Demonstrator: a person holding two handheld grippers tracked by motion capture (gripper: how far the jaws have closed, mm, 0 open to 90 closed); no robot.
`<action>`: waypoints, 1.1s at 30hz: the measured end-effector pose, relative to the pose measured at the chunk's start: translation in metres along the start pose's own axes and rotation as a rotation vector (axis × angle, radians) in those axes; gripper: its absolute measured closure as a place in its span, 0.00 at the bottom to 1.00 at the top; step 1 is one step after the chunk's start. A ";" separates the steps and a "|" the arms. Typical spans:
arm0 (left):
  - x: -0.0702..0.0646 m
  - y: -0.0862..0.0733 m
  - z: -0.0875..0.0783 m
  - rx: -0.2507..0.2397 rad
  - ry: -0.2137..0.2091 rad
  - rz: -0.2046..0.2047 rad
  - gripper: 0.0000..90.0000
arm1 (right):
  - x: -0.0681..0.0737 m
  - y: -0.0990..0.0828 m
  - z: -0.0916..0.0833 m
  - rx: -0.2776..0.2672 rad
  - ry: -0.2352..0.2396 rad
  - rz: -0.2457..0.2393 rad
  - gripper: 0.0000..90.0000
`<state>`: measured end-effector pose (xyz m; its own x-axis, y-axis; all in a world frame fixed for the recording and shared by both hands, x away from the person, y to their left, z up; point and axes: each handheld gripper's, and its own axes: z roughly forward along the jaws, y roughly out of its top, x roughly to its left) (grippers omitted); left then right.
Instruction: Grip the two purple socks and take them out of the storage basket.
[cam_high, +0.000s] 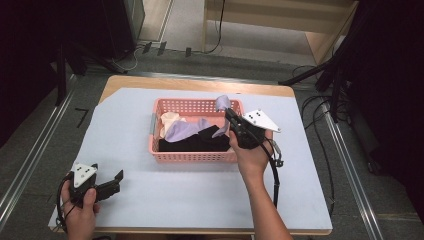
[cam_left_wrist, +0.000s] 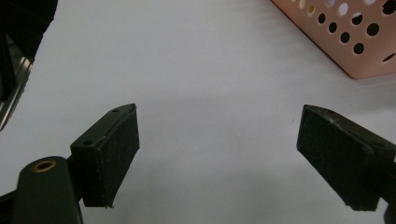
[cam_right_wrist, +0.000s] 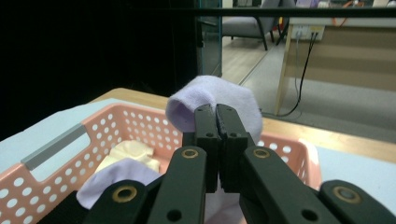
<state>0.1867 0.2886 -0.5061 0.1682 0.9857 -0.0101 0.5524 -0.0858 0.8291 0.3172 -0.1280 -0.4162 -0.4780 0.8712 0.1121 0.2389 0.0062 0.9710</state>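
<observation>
Nearest to me, at the table's front left corner, my left gripper (cam_high: 119, 176) rests with its jaws wide apart over bare white covering, nothing between them, the pink basket (cam_left_wrist: 355, 56) off toward the middle. My right gripper (cam_high: 229, 116) is at the basket's (cam_high: 192, 156) right end, jaws pressed together on a lilac sock (cam_right_wrist: 212, 95); in the right gripper view the cloth bulges above the pads and hangs below them, so I judge the pinch has caught a fold rather than the cuff. That sock sits raised above the basket's back right corner, its tail trailing down among a second lilac sock (cam_high: 182, 130), a cream piece (cam_high: 169, 120) and black fabric (cam_high: 192, 142). To do this lift well I would go straight up and slowly, watch that the tail comes free of the neighbours without dragging them over the rim, keep the pinch firm, and only then carry it across to open covering.
</observation>
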 end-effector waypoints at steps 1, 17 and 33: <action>0.000 0.000 0.000 0.000 0.000 -0.001 0.16 | 0.001 0.002 -0.001 -0.003 0.000 0.000 0.99; 0.000 0.000 0.000 -0.003 0.000 -0.001 0.16 | -0.017 0.026 -0.021 -0.139 -0.055 -0.009 0.99; 0.000 0.000 0.000 -0.001 0.006 0.003 0.16 | -0.075 0.009 -0.056 -0.109 -0.196 0.009 0.99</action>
<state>0.1865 0.2883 -0.5061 0.1647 0.9863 -0.0045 0.5512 -0.0883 0.8297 0.3074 -0.2208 -0.4039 -0.3004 0.9498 0.0876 0.1441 -0.0456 0.9885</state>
